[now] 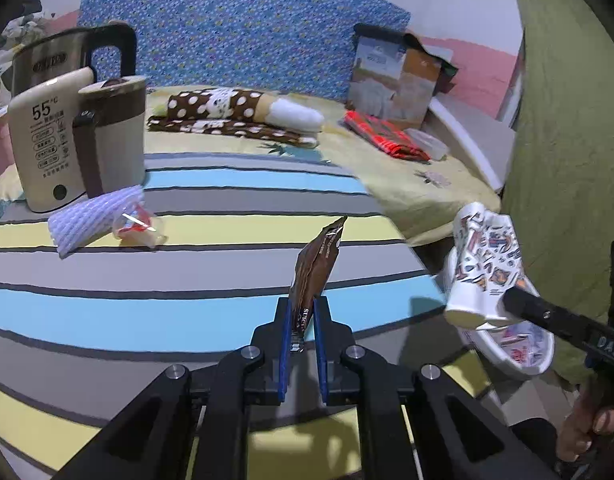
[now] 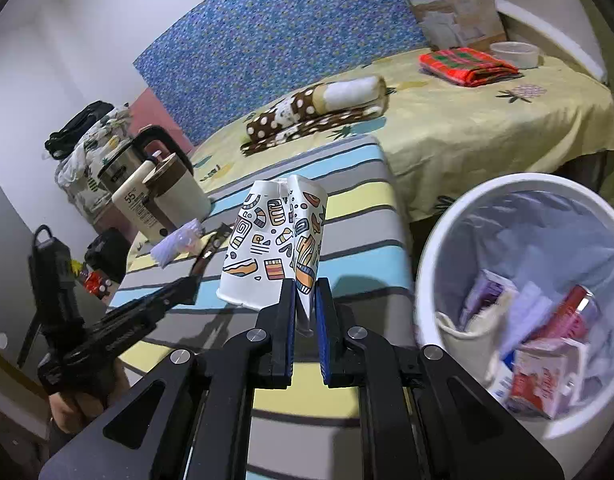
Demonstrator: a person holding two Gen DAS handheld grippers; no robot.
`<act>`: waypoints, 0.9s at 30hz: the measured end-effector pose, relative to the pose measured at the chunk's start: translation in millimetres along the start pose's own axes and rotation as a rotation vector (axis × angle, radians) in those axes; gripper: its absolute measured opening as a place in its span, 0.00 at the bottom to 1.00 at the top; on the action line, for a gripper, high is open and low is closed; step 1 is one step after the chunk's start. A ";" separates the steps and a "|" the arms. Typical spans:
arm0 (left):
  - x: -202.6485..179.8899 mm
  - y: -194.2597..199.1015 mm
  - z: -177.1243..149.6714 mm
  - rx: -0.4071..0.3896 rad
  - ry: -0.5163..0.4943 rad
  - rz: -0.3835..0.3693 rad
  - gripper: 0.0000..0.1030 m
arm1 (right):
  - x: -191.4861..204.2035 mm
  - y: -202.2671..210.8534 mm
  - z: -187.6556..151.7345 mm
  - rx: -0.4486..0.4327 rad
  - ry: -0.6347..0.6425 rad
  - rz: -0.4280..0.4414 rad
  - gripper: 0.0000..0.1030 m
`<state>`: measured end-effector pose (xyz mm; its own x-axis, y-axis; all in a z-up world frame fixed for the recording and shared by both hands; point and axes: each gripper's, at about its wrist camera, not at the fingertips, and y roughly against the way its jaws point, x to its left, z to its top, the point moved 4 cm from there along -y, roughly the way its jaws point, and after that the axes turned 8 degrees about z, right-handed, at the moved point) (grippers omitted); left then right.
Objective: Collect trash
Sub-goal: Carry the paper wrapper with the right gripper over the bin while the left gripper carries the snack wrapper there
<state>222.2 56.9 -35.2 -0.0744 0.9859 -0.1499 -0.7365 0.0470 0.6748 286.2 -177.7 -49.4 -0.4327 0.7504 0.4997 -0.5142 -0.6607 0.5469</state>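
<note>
My left gripper (image 1: 303,316) is shut on a brown snack wrapper (image 1: 317,264) and holds it upright above the striped table (image 1: 187,312). My right gripper (image 2: 305,300) is shut on a crushed patterned paper cup (image 2: 273,244), held above the table's right edge; the cup also shows in the left wrist view (image 1: 485,264). A white trash bin (image 2: 427,256) with a liner stands to the right and below, holding several cartons and wrappers. A white foam net sleeve (image 1: 91,216) and a clear plastic wrapper (image 1: 139,226) lie on the table at the far left.
A beige thermos mug (image 1: 75,140) and a steel kettle (image 1: 47,60) stand at the table's far left. Behind is a bed (image 2: 487,124) with a polka-dot blanket (image 1: 235,112), a red cloth (image 1: 387,140) and a box (image 1: 395,84).
</note>
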 end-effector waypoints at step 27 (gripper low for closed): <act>-135.4 17.9 -11.8 -0.012 -0.157 -0.202 0.10 | -57.5 62.1 -3.1 -0.103 -0.068 -0.167 0.11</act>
<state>211.2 -77.7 -11.3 0.1796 0.9696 -0.1659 -0.7336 0.2444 0.6341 276.9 -261.8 -46.3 -0.2860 0.8437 0.4543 -0.6491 -0.5194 0.5558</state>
